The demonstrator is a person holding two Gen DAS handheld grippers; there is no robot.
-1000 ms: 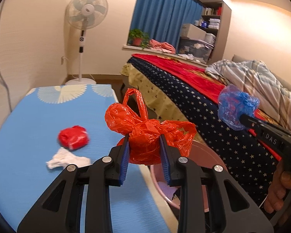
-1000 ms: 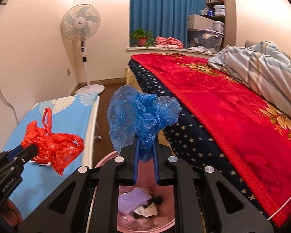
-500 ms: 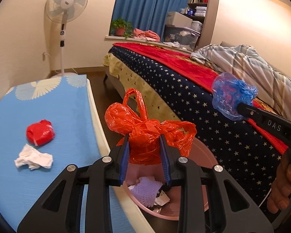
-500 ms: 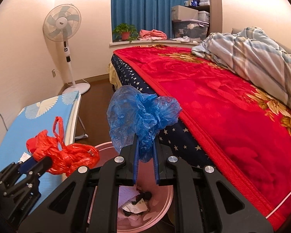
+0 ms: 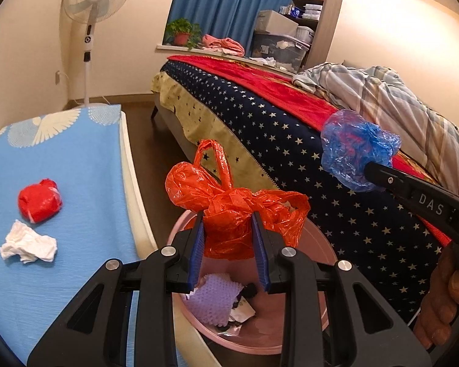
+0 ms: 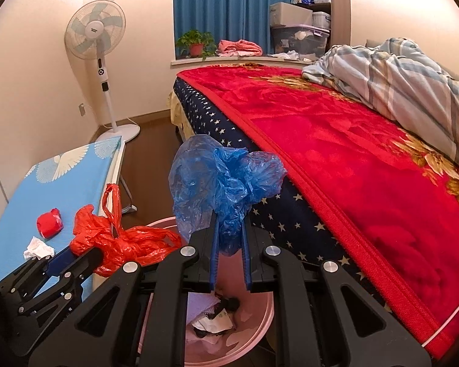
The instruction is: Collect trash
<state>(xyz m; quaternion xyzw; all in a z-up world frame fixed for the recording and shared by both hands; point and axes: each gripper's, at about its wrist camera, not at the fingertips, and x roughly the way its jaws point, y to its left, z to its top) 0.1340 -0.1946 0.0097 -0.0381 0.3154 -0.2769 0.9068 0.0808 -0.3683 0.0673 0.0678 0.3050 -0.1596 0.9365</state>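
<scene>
Since the earlier frame, both our grippers have travelled off the blue surface (image 5: pixel 76 159) and now hang over the pink bin (image 5: pixel 318 235), which sits directly below the jaws. Our left gripper (image 5: pixel 228 229) has its jaws pinching the crumpled orange bag (image 5: pixel 229 202); our right gripper (image 6: pixel 231 238) has its jaws pressed close on the blue bag (image 6: pixel 220 180). Neither bag is released yet, so both remain above the bin opening, not in it. The bin already holds a lilac knobbly item and paper scraps beneath the jaws. Left of our left jaws, a red wad (image 5: pixel 39 198) and a white tissue (image 5: pixel 27 244) lie on the surface, so we judge the task roughly half complete. Clearance is narrow: the surface's pale edge runs just left of the bin and the bed's (image 6: pixel 336 140) starred side just right, so we would release straight down and withdraw upward.
</scene>
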